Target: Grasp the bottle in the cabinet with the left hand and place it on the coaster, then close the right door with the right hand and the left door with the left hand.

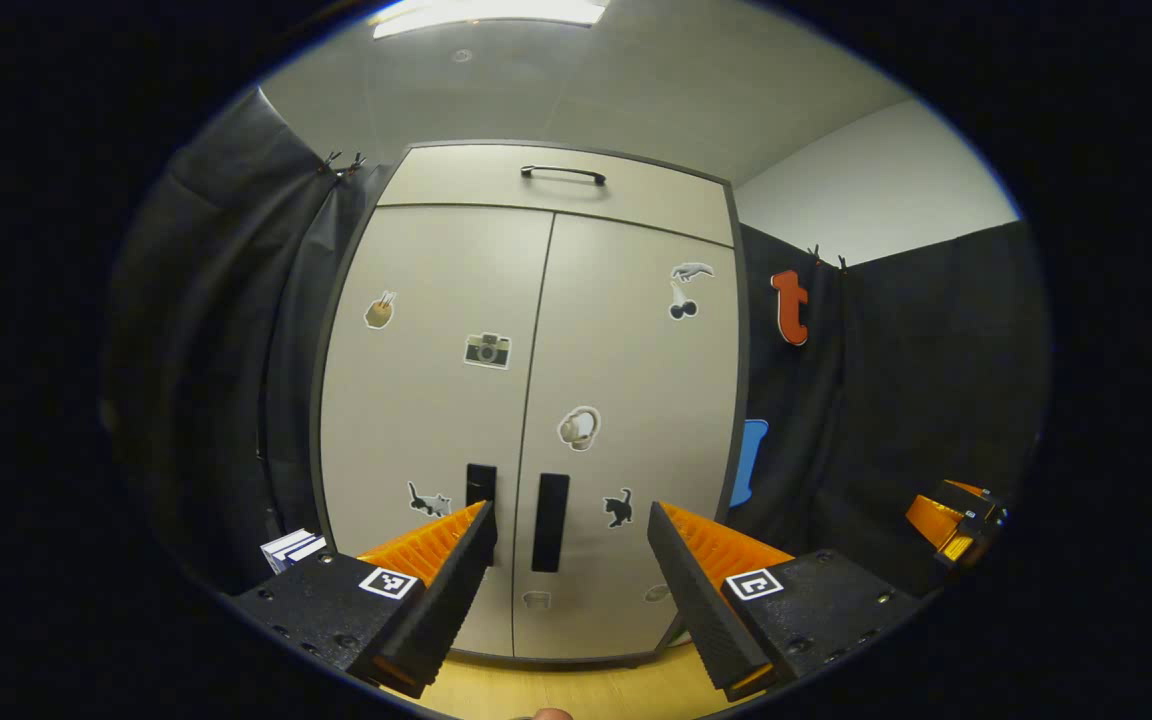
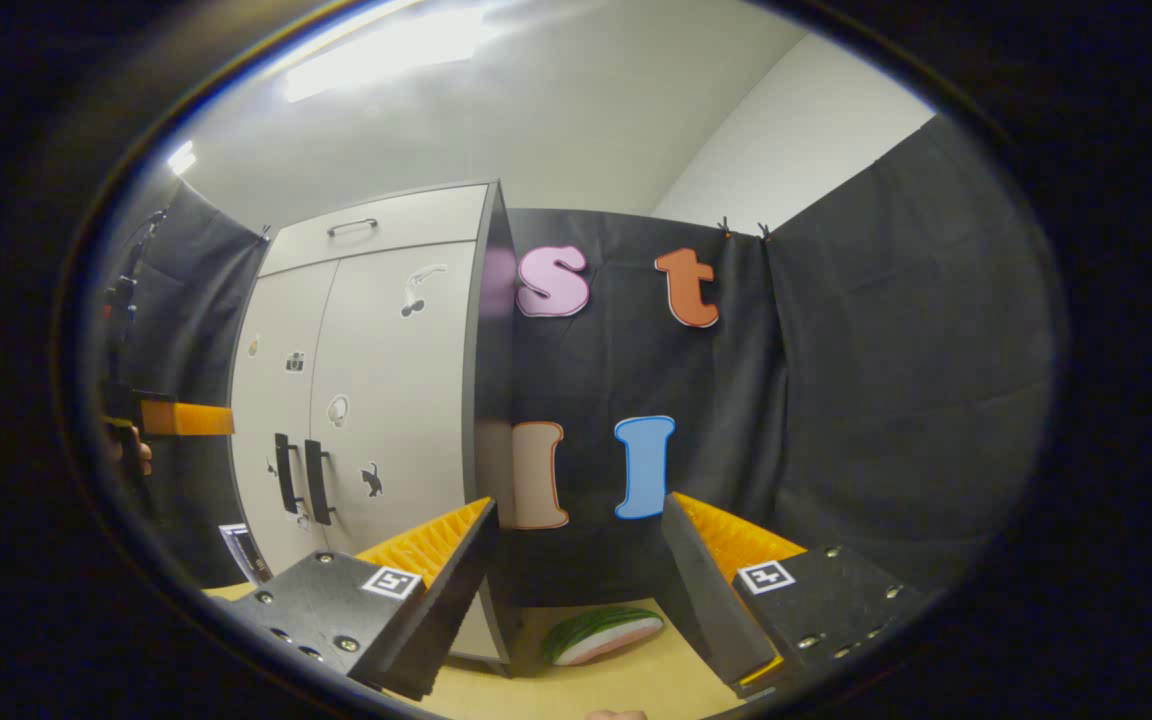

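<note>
Left gripper view: cabinet point(image 1: 526, 400) at centre frame, upright on the tabletop point(image 1: 576, 690), both doors shut. Left door point(image 1: 431, 400) and right door point(image 1: 636, 420) meeting at a vertical seam in mid-frame, each with a dark vertical handle point(image 1: 549, 522) just beside the seam at lower centre. Small picture stickers point(image 1: 487, 350) scattered over both door faces. Drawer front point(image 1: 556, 190) with a bar handle across the cabinet top, upper centre. Left gripper point(image 1: 568, 570) at bottom centre, jaws wide apart, nothing between them; door handles seen through the gap, not touched. Small white-and-blue box point(image 1: 292, 548) at lower left beside the cabinet base. Other gripper, partly visible, at lower right edge, well apart from the cabinet.

Right gripper view: right gripper point(image 2: 576, 590) at bottom centre, jaws wide apart, holding nothing, pointed at the black cloth wall point(image 2: 836, 400) beside the cabinet. Cabinet at left of frame, seen obliquely, doors shut. Green-rimmed flat item, possibly the coaster point(image 2: 604, 634), on the tabletop at bottom centre, between the fingers in the frame, just beside the cabinet's near corner; nothing on it. Bottle: location cannot be told with the doors shut. Left gripper and a holding hand point(image 2: 131, 452) at far left edge.
</note>
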Tool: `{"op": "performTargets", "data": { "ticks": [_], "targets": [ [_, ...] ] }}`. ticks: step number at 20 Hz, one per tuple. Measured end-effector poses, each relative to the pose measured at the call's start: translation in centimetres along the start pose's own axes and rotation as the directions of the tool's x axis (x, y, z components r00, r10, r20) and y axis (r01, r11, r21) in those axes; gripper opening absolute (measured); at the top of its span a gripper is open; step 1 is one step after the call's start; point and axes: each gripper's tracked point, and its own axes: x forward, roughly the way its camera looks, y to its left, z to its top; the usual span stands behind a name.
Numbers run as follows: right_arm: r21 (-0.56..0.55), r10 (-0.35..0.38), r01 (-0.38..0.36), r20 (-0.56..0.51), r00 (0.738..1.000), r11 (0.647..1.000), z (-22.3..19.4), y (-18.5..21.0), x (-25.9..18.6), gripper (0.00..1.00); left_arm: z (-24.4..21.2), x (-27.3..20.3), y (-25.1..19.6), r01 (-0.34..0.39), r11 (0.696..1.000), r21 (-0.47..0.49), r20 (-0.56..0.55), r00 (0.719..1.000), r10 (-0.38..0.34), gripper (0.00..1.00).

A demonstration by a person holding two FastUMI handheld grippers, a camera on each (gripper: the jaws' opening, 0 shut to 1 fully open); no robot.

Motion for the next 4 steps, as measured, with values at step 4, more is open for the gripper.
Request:
{"op": "performTargets", "data": {
  "ticks": [4],
  "targets": [
    [0.001,-0.008,0.008,0.005,1.000,1.000,0.3,-4.0,-0.4,0.97,-1.1,0.5,-5.4,0.029,1.000,-0.005,-0.009,1.000,-0.029,0.96]
  ]
}}
